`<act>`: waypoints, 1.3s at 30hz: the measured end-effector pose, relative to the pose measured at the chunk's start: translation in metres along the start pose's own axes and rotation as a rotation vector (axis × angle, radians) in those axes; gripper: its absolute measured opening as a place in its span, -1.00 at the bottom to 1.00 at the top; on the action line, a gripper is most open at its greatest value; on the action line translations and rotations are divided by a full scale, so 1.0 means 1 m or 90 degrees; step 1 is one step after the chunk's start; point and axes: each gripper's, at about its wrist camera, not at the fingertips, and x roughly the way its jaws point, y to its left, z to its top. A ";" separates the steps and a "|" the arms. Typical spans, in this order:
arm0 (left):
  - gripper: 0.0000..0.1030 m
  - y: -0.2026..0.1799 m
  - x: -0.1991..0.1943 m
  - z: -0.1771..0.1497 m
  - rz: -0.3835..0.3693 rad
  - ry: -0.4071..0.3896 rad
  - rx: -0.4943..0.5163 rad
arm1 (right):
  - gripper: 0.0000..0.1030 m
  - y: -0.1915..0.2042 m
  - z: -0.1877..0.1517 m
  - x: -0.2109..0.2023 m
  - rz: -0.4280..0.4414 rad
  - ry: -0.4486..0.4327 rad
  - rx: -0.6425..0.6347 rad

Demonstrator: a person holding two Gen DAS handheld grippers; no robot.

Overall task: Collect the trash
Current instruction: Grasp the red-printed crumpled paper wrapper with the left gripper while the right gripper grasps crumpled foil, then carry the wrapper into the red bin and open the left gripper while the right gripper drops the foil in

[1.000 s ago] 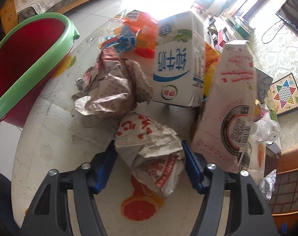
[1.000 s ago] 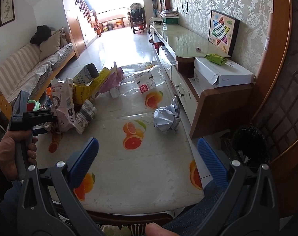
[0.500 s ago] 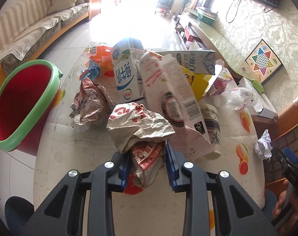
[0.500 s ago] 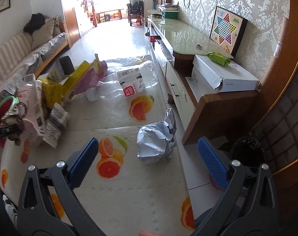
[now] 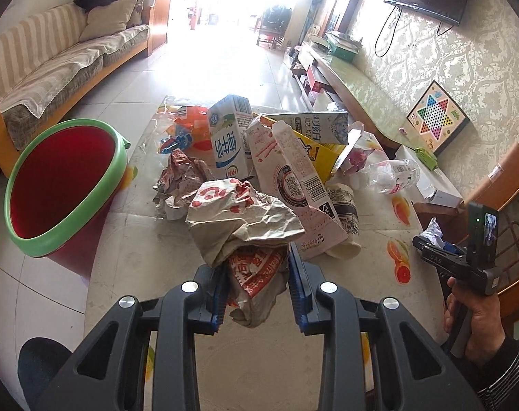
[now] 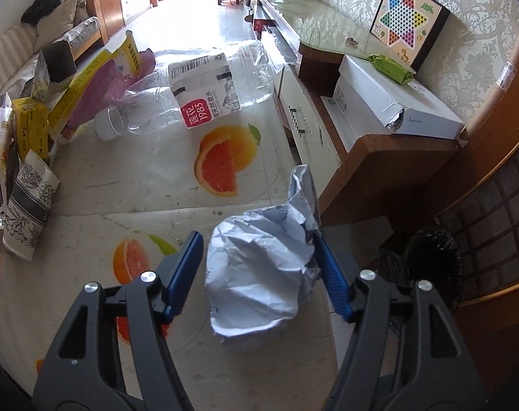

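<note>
My left gripper point(image 5: 257, 272) is shut on a crumpled red-and-beige paper food bag point(image 5: 242, 219), held up off the fruit-print table point(image 5: 139, 239). A red bin with a green rim point(image 5: 67, 185) stands to the table's left. In the right wrist view my right gripper point(image 6: 257, 239) straddles a crumpled white paper ball point(image 6: 256, 274) on the table's right edge. Its jaws are closing. The right pad touches the paper, and a small gap remains at the left pad. The left wrist view shows that gripper point(image 5: 431, 243) in a hand at the far right.
A pile of trash fills the table's far half: a blue-and-white milk carton point(image 5: 228, 144), a pink carton point(image 5: 293, 178), brown crumpled paper point(image 5: 180, 178), a flattened clear bottle point(image 6: 191, 92) and a floral paper cup point(image 6: 26, 205). A wooden cabinet point(image 6: 379, 171) and a black bag point(image 6: 427, 263) stand right.
My left gripper closed on the paper food bag and lifted it off the table. My right gripper came down over the white paper ball and its jaws narrowed around it.
</note>
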 end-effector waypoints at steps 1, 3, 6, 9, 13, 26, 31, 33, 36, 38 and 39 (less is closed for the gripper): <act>-0.45 0.002 -0.003 -0.001 0.001 -0.003 -0.001 | 0.06 0.001 -0.001 -0.002 0.002 -0.003 -0.001; -0.45 0.007 -0.007 -0.003 0.002 -0.010 -0.005 | 0.00 0.006 -0.002 -0.006 0.011 -0.003 -0.007; -0.45 0.016 -0.011 -0.005 0.004 -0.017 -0.014 | -0.01 0.018 -0.002 -0.020 0.022 -0.012 -0.026; -0.45 0.024 -0.017 -0.004 0.010 -0.030 -0.017 | -0.01 0.035 -0.002 -0.050 0.032 -0.042 -0.053; -0.45 0.038 -0.025 0.004 0.014 -0.050 -0.023 | -0.02 0.064 0.002 -0.095 0.051 -0.090 -0.090; -0.43 0.145 -0.044 0.072 0.110 -0.114 -0.049 | -0.01 0.171 0.015 -0.168 0.160 -0.160 -0.169; -0.40 0.200 -0.033 0.102 0.153 -0.102 -0.074 | -0.01 0.205 0.008 -0.177 0.186 -0.161 -0.205; -0.37 0.217 -0.024 0.111 0.160 -0.090 -0.080 | -0.01 0.214 0.005 -0.179 0.187 -0.158 -0.215; -0.26 0.233 -0.008 0.121 0.160 -0.064 -0.085 | -0.01 0.221 0.004 -0.180 0.184 -0.156 -0.222; 0.26 0.237 0.000 0.125 0.165 -0.050 -0.084 | -0.01 0.224 0.005 -0.183 0.180 -0.158 -0.225; 0.43 0.238 0.001 0.126 0.167 -0.053 -0.083 | -0.01 0.224 0.005 -0.183 0.177 -0.159 -0.227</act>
